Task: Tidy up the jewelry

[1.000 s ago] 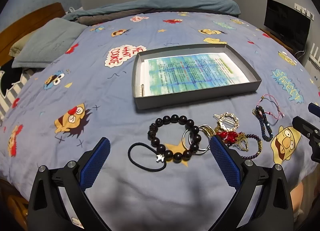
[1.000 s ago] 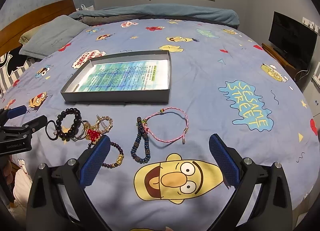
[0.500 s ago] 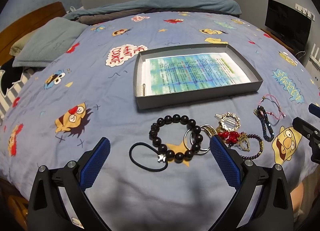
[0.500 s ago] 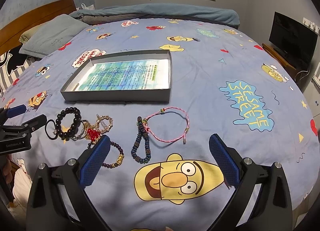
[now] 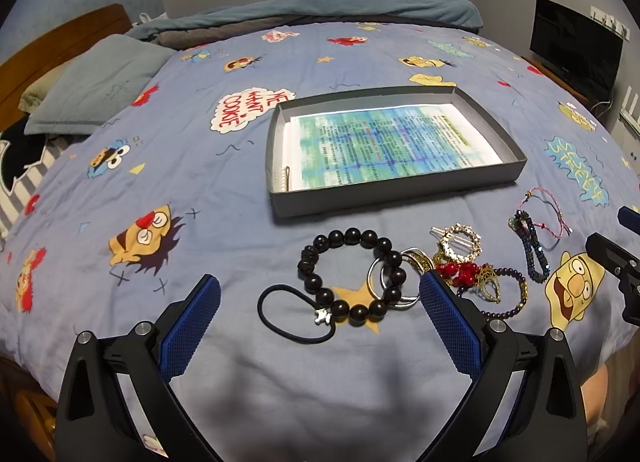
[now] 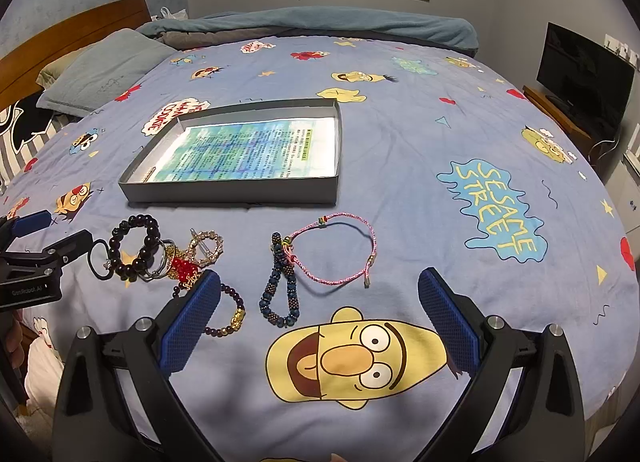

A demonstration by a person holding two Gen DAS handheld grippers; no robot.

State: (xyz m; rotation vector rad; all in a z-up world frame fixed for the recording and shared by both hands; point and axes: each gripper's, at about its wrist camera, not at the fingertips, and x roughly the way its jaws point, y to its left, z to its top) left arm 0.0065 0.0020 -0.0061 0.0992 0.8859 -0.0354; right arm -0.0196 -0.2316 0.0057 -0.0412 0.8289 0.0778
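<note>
A shallow grey box [image 5: 392,192] [image 6: 240,192] lined with printed paper lies on the bed; a small hair pin [image 5: 286,178] rests in its near-left corner. In front of it jewelry is spread: a dark bead bracelet [image 5: 352,276] [image 6: 134,246], a black hair tie [image 5: 294,314], silver bangles [image 5: 390,282], a gold ring clip [image 5: 460,240], a red bead charm [image 5: 460,272], a purple bead bracelet [image 6: 230,312], a blue bead bracelet [image 6: 280,286] and a pink cord bracelet [image 6: 340,250]. My left gripper [image 5: 320,320] hovers open over the hair tie. My right gripper [image 6: 320,312] is open near the blue bracelet.
The blue cartoon-print bedspread [image 5: 180,190] covers the whole bed. A grey pillow [image 5: 96,82] and wooden headboard [image 5: 60,46] sit at the left, a folded blanket [image 6: 320,28] at the far end, a television [image 6: 580,74] on the right. The bed's near edge is just below both grippers.
Both views have shifted only slightly: the left gripper eased a little toward the jewelry. Nothing was picked up or moved.
</note>
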